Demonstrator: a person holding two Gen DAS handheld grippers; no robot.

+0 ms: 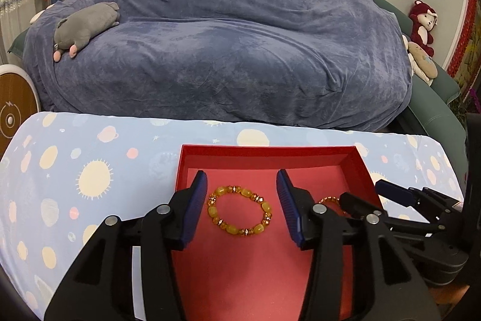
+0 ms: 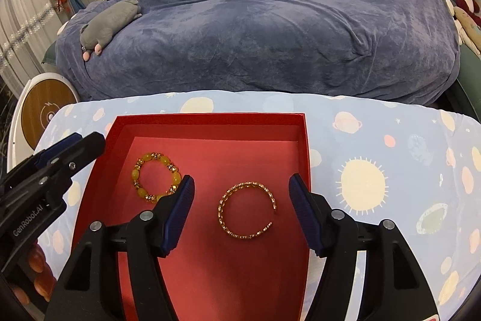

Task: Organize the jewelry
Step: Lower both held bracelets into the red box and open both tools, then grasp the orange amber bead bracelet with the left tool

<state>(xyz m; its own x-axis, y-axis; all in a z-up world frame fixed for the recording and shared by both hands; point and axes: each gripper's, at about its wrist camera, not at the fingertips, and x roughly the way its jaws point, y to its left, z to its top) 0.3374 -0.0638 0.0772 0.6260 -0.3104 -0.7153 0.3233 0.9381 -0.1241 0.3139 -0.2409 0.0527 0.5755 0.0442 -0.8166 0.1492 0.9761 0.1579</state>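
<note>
- Jewelry lies in the red box (image 2: pixel 210 122), which sits on the surface under a pale blue cloth printed with suns and planets (image 2: pixel 390 146).
- My left hand-held gripper (image 1: pixel 242 199) hangs over the left part of the box, its blue pads spread apart on either side of the yellow beaded bracelet (image 1: pixel 239 210) and touching none of it; nothing is gripped.
- That bracelet rests flat on the box floor, a closed ring of amber-yellow beads with small sparkling spacers.
- My right hand-held gripper (image 2: pixel 242 211) hangs over the right part of the box, spread wide, its pads flanking the gold open bangle (image 2: pixel 247 210) without contact.
- The bangle lies flat, its gap facing right, to the right of the beaded bracelet and apart from it.
- Beyond the far edge of the surface stands a sofa draped in a blue-grey throw (image 1: pixel 240 35), with a grey plush animal (image 1: pixel 84 29) lying on its left side.
</note>
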